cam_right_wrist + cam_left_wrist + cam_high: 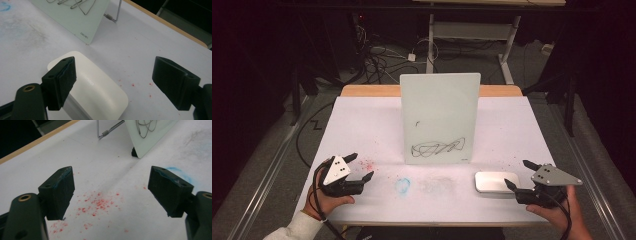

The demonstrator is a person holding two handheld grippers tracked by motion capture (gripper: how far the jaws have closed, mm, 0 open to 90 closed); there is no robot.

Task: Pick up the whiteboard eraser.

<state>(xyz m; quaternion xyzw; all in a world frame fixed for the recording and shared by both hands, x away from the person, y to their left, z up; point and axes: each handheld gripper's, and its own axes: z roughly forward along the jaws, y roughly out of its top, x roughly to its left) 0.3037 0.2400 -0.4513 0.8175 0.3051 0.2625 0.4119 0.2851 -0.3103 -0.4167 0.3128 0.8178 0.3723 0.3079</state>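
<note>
**Reaching for the eraser**

The white upright glass board with a black scribble stands mid-surface. Just right of its base lies the white rounded-rectangular eraser. The right hand-held gripper, jaws apart and empty, should straddle it squarely before closing. The left hand-held gripper waits open.

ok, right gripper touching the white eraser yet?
Cannot tell. In the right gripper view, one pad overlaps the white eraser; neither contact nor gap shows. Jaws of the right gripper stand open.
</note>
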